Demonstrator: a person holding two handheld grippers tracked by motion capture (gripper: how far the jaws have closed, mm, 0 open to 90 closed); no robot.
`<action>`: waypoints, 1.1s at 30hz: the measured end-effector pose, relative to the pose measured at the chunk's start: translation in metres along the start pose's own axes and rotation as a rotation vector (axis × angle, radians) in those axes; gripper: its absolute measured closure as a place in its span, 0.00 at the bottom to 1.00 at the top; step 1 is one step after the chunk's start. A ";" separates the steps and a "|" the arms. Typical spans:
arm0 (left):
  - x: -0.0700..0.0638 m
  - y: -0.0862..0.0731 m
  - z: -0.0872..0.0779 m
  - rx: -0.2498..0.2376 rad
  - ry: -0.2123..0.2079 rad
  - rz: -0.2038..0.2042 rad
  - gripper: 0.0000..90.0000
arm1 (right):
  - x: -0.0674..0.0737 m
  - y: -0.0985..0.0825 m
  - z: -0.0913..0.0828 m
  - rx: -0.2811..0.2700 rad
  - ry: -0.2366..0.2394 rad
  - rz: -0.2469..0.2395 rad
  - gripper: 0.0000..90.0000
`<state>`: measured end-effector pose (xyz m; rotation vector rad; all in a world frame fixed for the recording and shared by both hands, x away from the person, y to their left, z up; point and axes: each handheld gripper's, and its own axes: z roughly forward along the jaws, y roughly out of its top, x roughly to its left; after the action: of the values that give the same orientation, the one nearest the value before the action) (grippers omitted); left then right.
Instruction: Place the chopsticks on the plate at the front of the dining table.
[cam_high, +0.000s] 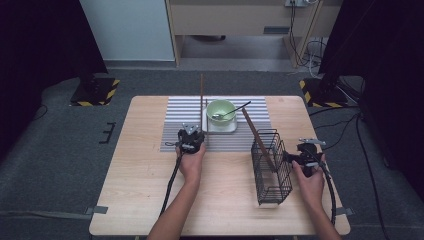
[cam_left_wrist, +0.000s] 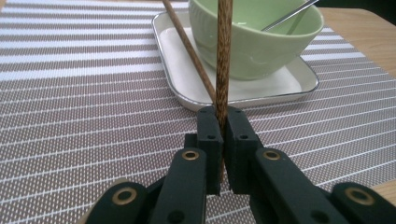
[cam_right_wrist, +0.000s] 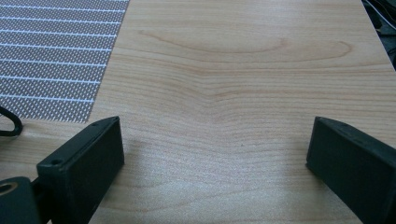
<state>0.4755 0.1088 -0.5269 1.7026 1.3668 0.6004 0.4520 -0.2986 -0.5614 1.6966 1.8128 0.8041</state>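
Gripping one chopstick (cam_left_wrist: 223, 60) upright between my left gripper (cam_high: 191, 138) fingers, I count a second chopstick (cam_left_wrist: 187, 46) lying on the tray (cam_left_wrist: 180, 91) right beside the one green bowl (cam_high: 221, 111) with its single spoon (cam_high: 231, 112). A third stick (cam_high: 257, 137) leans in the wire basket (cam_high: 272, 170). My right gripper (cam_high: 300, 159) fingers stand wide over bare surface (cam_right_wrist: 233, 70), near its right edge.
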 end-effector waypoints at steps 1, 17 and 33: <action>0.000 -0.001 0.000 -0.001 0.000 -0.008 0.95 | 0.000 0.000 0.000 0.000 0.000 0.000 0.05; 0.006 -0.007 0.005 0.039 0.003 -0.039 0.95 | 0.000 0.000 0.000 -0.001 -0.001 -0.002 0.05; 0.012 -0.009 0.003 0.028 0.027 -0.055 0.95 | 0.000 0.000 0.000 -0.001 -0.001 -0.002 0.05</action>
<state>0.4765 0.1193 -0.5372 1.6795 1.4425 0.5774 0.4517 -0.2984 -0.5615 1.6934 1.8130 0.8028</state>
